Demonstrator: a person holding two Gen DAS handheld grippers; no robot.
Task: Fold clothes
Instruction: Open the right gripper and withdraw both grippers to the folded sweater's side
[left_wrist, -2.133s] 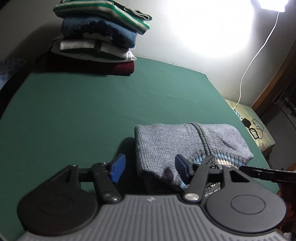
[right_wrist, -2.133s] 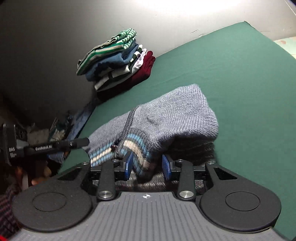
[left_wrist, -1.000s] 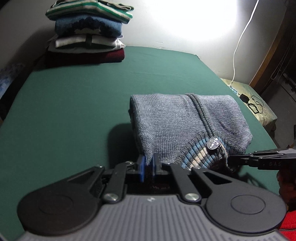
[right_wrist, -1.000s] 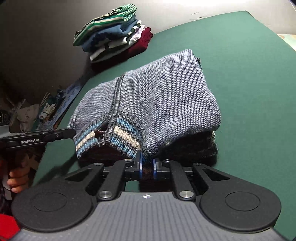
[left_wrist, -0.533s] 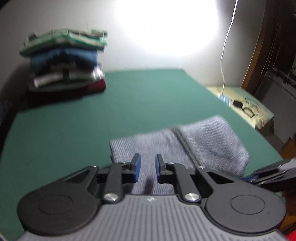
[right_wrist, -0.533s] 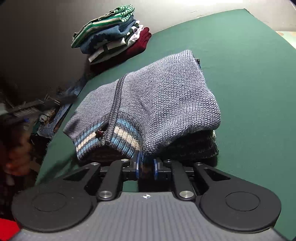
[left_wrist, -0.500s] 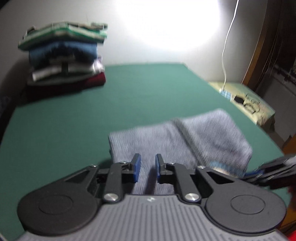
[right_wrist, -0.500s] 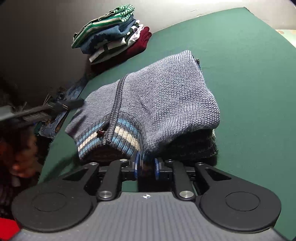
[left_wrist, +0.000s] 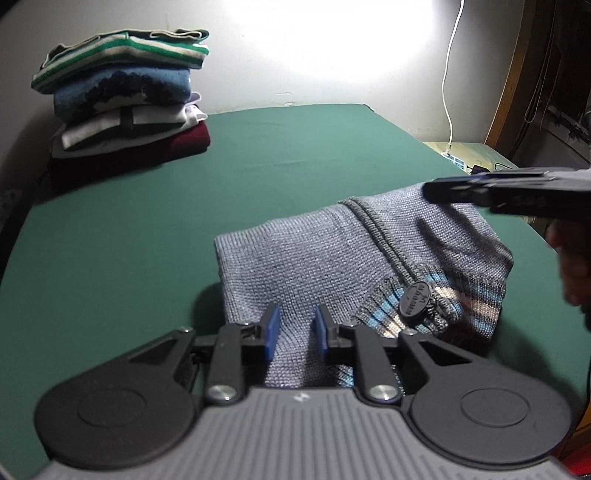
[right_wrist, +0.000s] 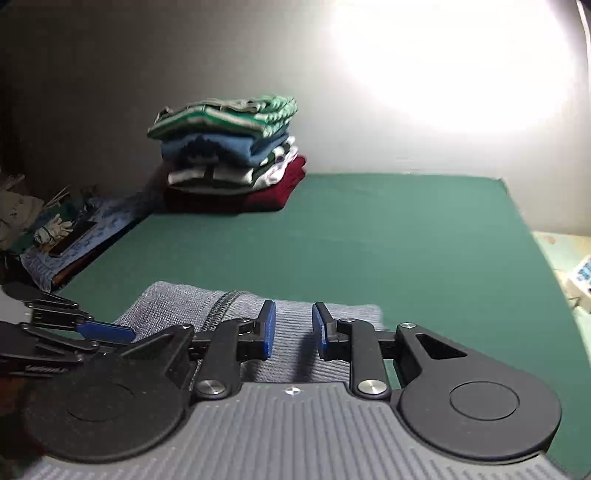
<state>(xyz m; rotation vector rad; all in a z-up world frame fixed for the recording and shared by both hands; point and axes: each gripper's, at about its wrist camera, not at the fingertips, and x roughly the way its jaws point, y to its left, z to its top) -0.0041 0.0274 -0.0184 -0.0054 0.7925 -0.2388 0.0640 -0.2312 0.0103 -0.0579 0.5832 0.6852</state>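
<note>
Crosswise, folded grey sweater (left_wrist: 332, 254) (striped hem nearest)

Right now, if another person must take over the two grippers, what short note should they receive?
Left gripper: jaws opening, the grey knit sweater shows between them, pads not pressing it.
Right gripper: open, holds nothing, over the sweater's edge.
The sweater lies folded on the green table, striped hem toward you.
The stack of folded clothes stands at the far left corner by the wall.
Done: the sweater looks folded.
Left, probably: put it on the stack.
</note>
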